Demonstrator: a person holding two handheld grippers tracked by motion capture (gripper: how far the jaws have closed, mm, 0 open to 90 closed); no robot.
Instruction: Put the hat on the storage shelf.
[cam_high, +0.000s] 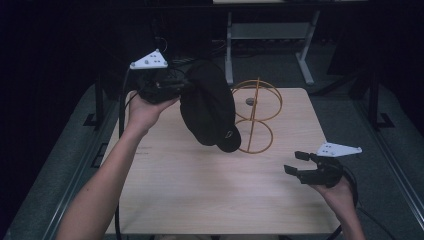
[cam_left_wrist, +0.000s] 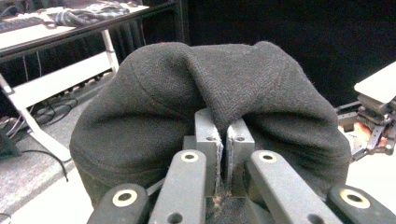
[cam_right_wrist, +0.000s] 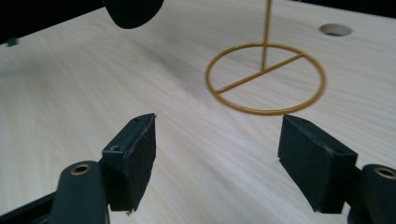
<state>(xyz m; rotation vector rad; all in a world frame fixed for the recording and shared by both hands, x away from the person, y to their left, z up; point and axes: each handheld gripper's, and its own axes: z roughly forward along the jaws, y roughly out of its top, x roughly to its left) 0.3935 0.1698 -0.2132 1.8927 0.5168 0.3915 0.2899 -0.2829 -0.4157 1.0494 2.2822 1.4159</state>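
Note:
A black cloth cap hangs in the air over the back of the table, brim end lowest. My left gripper is shut on its edge; in the left gripper view the dark herringbone fabric of the cap bunches between the closed pads. A gold wire stand with a round base and a round top ring stands just right of the cap. Its base ring and upright rod show in the right gripper view. My right gripper is open and holds nothing, low over the table's front right.
The light wood table has a small round hole near the stand. Behind the table stands a white-legged bench on a dark floor. A dark frame rail runs along the left side.

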